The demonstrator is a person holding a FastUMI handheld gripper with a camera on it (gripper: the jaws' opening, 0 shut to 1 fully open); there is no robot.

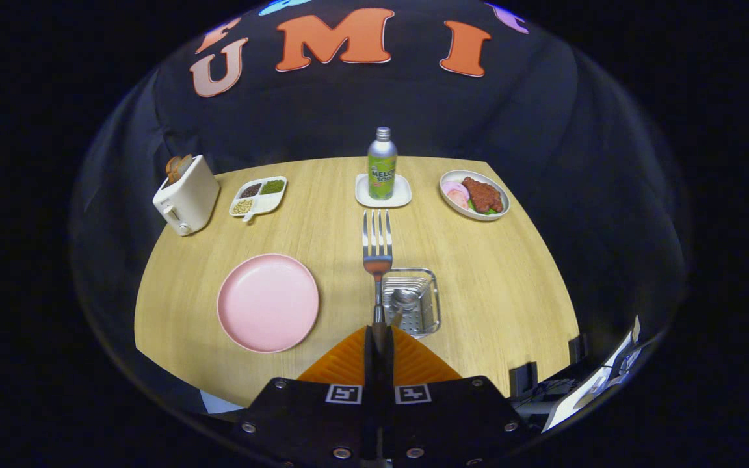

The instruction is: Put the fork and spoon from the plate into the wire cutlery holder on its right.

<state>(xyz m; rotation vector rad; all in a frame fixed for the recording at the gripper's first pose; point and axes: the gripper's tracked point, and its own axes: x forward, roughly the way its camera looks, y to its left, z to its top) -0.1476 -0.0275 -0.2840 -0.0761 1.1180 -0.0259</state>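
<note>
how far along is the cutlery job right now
Done: the spoon already lies in the wire holder, and the pink plate holds no cutlery. In hand: the gripper is shut on the fork, prongs pointing ahead, just left of the holder. Left: get the fork into the holder and let go.

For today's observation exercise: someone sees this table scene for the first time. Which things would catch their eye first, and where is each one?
First comes the fork, clamped by its handle in the shut gripper and pointing tines-first over the table. Just right of it stands the wire cutlery holder with the spoon already inside, and to the left lies the bare pink plate. Beyond the tines, a green bottle stands on a white coaster.
</note>
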